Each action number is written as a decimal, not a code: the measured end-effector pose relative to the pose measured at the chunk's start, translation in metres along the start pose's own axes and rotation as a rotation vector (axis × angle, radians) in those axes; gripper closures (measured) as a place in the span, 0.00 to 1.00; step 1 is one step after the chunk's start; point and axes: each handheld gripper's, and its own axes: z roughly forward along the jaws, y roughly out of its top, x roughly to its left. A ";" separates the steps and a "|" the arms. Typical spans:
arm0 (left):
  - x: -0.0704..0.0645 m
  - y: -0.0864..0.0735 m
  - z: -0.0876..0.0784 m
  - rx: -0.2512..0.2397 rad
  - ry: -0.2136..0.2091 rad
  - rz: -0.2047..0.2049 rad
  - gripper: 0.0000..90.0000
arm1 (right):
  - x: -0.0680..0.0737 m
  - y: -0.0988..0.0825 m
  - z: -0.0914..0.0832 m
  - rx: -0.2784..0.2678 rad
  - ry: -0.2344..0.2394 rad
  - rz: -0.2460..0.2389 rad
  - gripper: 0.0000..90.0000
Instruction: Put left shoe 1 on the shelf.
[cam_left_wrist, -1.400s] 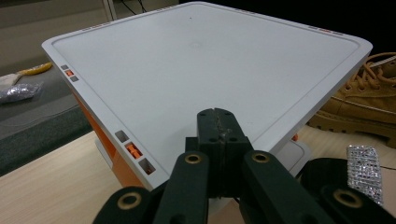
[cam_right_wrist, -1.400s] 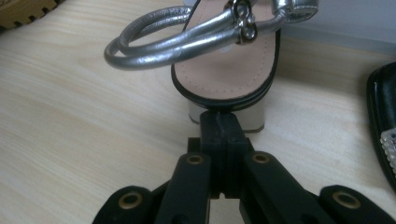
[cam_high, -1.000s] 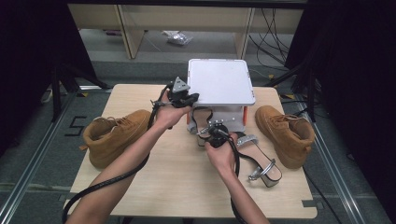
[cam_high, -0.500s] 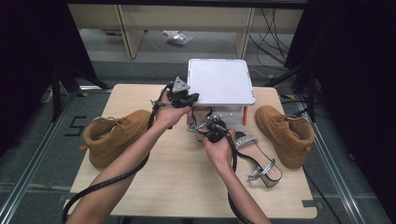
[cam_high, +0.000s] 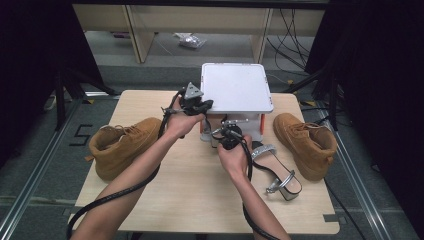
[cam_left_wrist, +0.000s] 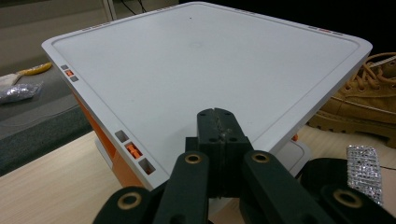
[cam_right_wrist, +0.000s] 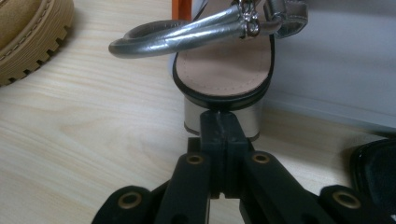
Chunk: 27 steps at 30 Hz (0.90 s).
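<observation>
Resting over the white box lid (cam_left_wrist: 205, 70), the left gripper (cam_left_wrist: 217, 116) is fully closed and empty; the right gripper (cam_right_wrist: 219, 122), also closed and empty, points at the silver sandal (cam_right_wrist: 219, 74) beside the box.

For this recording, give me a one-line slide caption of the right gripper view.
Shut right gripper pressed against the silver sandal's block heel on the table.

Silver block-heeled sandal (cam_right_wrist: 223, 70) upright beside white box (cam_high: 236, 88)
</observation>
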 end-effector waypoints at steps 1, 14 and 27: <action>0.000 0.000 0.000 0.000 -0.001 -0.001 1.00 | -0.002 0.000 0.002 -0.004 0.004 -0.012 1.00; 0.000 0.000 0.000 0.002 -0.003 -0.001 1.00 | 0.002 0.010 0.009 -0.029 -0.016 -0.004 1.00; 0.000 0.000 0.000 -0.003 -0.005 -0.008 1.00 | 0.002 0.014 0.020 -0.061 -0.045 -0.018 1.00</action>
